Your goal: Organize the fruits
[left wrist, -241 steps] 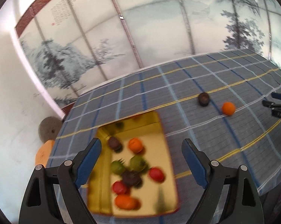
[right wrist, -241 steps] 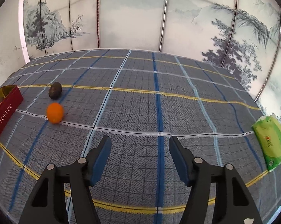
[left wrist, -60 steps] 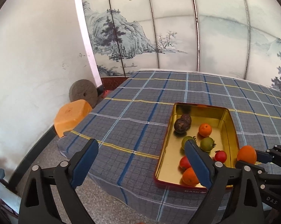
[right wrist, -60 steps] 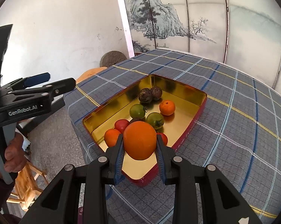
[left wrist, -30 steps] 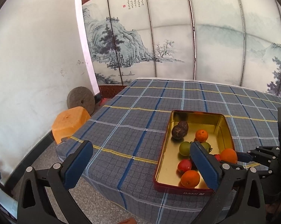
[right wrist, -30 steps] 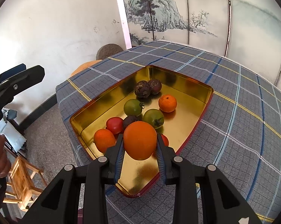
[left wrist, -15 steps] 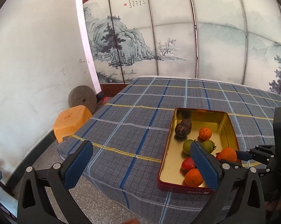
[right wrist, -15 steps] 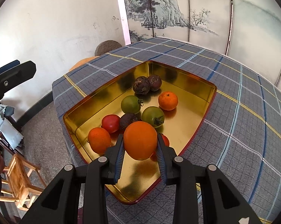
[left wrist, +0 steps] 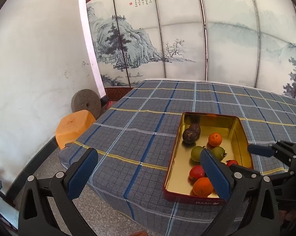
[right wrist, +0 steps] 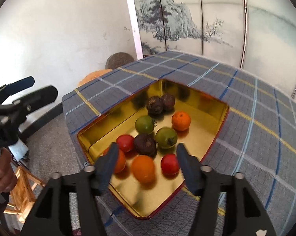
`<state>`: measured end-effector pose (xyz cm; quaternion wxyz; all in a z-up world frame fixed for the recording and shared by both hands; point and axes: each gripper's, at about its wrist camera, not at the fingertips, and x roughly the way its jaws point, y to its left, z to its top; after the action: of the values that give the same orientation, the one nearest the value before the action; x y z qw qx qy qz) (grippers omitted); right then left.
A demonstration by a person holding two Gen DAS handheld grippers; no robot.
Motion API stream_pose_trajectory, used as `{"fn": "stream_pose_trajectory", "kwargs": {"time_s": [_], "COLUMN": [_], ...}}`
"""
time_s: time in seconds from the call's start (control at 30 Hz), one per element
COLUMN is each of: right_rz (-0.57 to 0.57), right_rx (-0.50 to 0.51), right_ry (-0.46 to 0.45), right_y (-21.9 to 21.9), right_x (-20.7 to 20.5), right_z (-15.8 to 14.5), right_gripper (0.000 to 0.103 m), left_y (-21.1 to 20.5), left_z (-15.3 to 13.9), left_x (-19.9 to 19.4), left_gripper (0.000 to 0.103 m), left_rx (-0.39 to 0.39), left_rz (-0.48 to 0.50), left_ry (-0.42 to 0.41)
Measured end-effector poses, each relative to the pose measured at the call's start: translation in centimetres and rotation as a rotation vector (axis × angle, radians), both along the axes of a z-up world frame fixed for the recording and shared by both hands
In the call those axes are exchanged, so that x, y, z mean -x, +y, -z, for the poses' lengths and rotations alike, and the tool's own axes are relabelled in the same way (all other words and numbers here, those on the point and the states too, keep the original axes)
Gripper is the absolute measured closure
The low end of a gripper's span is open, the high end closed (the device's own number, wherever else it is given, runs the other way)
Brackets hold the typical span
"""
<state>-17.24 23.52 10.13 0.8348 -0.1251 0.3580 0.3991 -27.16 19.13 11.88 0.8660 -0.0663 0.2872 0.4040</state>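
A gold tin with red outer walls [right wrist: 199, 135] sits at the corner of the checked tablecloth and holds several fruits: dark brown ones, green and red tomatoes, oranges. My right gripper [right wrist: 147, 147] hovers over its near end with the jaws opening. The large orange [right wrist: 143, 169] lies blurred on the tin floor below and between the fingers, touching neither pad. In the left wrist view the tin [left wrist: 209, 115] is at the lower right, and one blue pad of the right gripper [left wrist: 259, 150] shows beyond it. My left gripper [left wrist: 148, 153] stands wide open off the table's edge, holding nothing.
An orange plastic stool [left wrist: 75, 127] and a round millstone [left wrist: 86, 103] stand by the white wall, left of the table. A painted screen lines the back. A person's hand [right wrist: 2, 169] holds the left gripper's handle above a small wooden stool [right wrist: 22, 192].
The right jaws have spread apart and the large orange has dropped from between them into the tin. The left gripper has not moved.
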Motion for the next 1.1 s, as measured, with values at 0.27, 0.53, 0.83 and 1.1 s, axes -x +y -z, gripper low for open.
{"fn": "stream_pose_trajectory", "kwargs": {"time_s": [0.27, 0.53, 0.83, 1.1], "right_rz": [0.048, 0.156, 0.197, 0.236], "right_rx": [-0.032, -0.069, -0.125, -0.150], "right_ry": [-0.125, -0.295, -0.381, -0.383], "right_y": [-1.1, -3.2, -5.6, -7.9], "right_x": [1.8, 4.3, 6.1, 6.2], "right_z": [-2.7, -5.6, -8.6, -9.5], "right_gripper": [0.042, 0.029, 0.021, 0.021], "left_y": [-0.6, -1.3, -2.9, -4.2], "left_z": [-0.2, -2.0, -6.1, -7.7], "left_x": [-0.5, -0.1, 1.9, 2.0], "left_gripper": [0.000, 0.000, 0.000, 0.000], "left_rx": [-0.009, -0.024, -0.084, -0.093], "left_rz": [0.012, 0.022, 0.011, 0.043], "left_ry": [-0.009, -0.077, -0.211, -0.219]}}
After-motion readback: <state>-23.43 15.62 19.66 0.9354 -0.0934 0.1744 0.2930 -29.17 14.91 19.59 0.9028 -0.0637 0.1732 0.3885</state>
